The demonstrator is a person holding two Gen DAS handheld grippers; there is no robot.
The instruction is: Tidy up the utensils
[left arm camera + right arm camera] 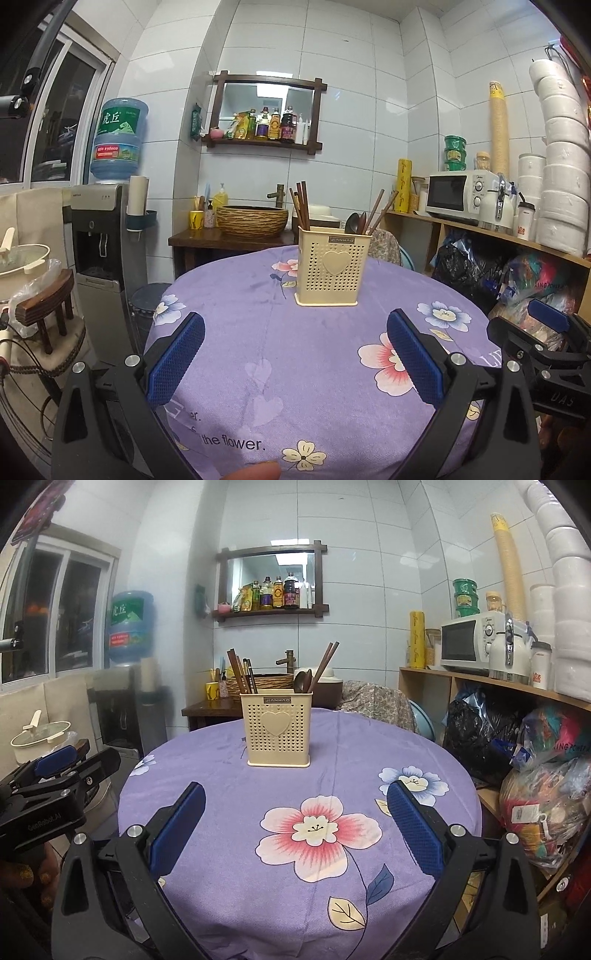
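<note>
While both grippers, L (295,354) & R (295,827), gape empty, utensils (310,674) stand in holder (277,733).

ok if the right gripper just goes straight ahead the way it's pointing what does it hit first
Most likely the cream utensil holder: it stands just left of centre ahead of the open right gripper, with only bare purple tablecloth between. Depth is uncertain.

White tiled walls (343,55), a window (62,118) left, wooden shelving (480,681) right
</note>
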